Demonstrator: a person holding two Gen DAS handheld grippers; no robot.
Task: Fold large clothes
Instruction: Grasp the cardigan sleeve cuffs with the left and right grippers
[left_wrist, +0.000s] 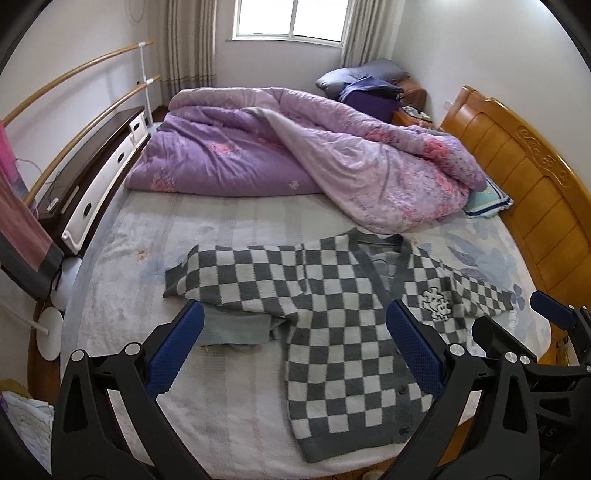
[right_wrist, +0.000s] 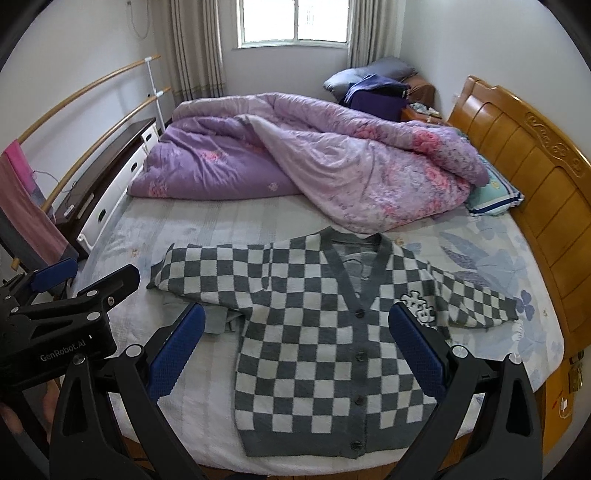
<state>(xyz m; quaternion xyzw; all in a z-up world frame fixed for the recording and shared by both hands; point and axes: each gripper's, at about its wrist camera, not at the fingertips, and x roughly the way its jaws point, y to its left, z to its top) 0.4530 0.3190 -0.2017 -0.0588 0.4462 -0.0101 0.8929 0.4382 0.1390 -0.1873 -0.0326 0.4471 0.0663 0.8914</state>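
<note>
Pre-fold step: left gripper (left_wrist: 295, 350) and right gripper (right_wrist: 297, 350) both spread wide, empty, above checkered cardigan (right_wrist: 325, 317) lying buttoned beyond the fingertips; next, probably pinch a sleeve

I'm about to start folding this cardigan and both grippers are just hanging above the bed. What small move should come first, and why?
Probably lower the left gripper to the left sleeve. The cardigan lies front up and buttoned, but that sleeve is bunched, with its cuff tucked underneath, while the right sleeve lies flatter. Both grippers are open and hold nothing.
</note>
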